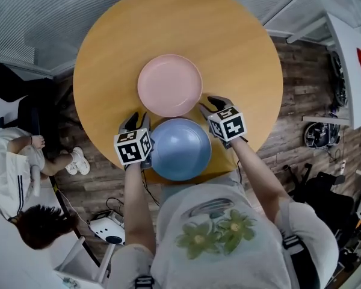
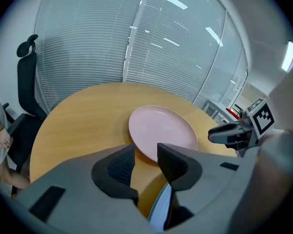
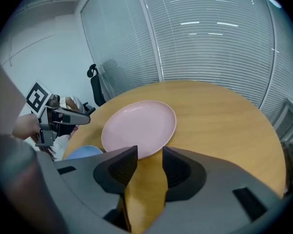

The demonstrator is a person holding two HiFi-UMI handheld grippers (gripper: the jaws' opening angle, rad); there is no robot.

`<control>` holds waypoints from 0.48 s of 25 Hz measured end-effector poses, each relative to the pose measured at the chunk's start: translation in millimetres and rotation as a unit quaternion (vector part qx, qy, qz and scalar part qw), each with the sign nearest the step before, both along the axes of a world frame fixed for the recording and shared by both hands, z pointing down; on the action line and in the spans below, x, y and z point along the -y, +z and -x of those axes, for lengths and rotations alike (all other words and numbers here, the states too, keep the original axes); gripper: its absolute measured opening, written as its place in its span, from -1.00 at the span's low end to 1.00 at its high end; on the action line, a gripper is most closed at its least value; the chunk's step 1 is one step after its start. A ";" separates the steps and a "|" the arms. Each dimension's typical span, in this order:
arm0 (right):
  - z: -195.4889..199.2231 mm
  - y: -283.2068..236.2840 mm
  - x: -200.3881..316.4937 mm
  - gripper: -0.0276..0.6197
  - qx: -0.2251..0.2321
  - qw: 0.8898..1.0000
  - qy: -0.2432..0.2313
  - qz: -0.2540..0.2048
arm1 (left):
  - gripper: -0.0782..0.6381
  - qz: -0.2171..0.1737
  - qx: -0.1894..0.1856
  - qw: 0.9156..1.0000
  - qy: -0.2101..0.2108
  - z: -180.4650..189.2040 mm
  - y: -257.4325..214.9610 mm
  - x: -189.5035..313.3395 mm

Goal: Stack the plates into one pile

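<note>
The round wooden counter (image 1: 240,53) is offering wide bare room across its far half and along both sides. The pink plate (image 1: 169,85) is lying face up near the middle. The blue plate (image 1: 180,149) is sitting just beside it, right at the near edge by the person's body. The left gripper (image 1: 138,120) is flanking the blue plate's left rim, jaws apart; the rim is showing low between them, unpressed. The right gripper (image 1: 212,105) is waiting at the plate's far right, jaws apart over bare counter.
</note>
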State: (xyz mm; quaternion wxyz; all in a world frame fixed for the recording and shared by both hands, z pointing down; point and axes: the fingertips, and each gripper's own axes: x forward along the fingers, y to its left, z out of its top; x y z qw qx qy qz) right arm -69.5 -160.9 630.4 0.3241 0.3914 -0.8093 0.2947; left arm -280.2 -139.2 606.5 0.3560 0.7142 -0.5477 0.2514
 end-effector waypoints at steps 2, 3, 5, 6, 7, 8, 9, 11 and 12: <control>-1.4 3.8 7.0 -0.47 0.000 1.000 0.008 0.004 | -0.37 0.004 0.002 1.000 0.004 -0.7 3.8 7.3; -1.3 5.9 10.1 -0.47 0.000 1.000 0.013 0.006 | -0.36 0.006 0.002 1.000 0.005 -0.1 5.5 10.5; 0.1 10.5 15.7 -0.46 0.001 1.000 0.021 0.011 | -0.35 0.009 0.001 1.000 0.007 1.8 9.6 16.5; 1.0 13.1 18.6 -0.46 0.001 1.000 0.025 0.014 | -0.34 0.011 0.000 1.000 0.008 2.7 12.3 19.4; 1.9 15.8 21.6 -0.46 0.001 0.999 0.028 0.016 | -0.33 0.014 0.000 1.000 0.010 3.4 15.6 22.3; 2.8 18.4 24.6 -0.46 0.001 0.999 0.031 0.018 | -0.31 0.017 0.000 1.000 0.012 3.8 19.1 25.1; 3.6 21.1 27.2 -0.45 0.001 0.999 0.033 0.020 | -0.29 0.020 -0.001 1.000 0.014 3.8 22.7 27.5; 4.4 25.6 30.6 -0.45 0.003 0.999 0.037 0.025 | -0.26 0.027 0.000 0.999 0.017 2.6 28.9 31.0; 3.9 27.3 31.4 -0.45 0.004 0.999 0.040 0.028 | -0.24 0.030 0.000 0.999 0.018 1.3 31.4 31.7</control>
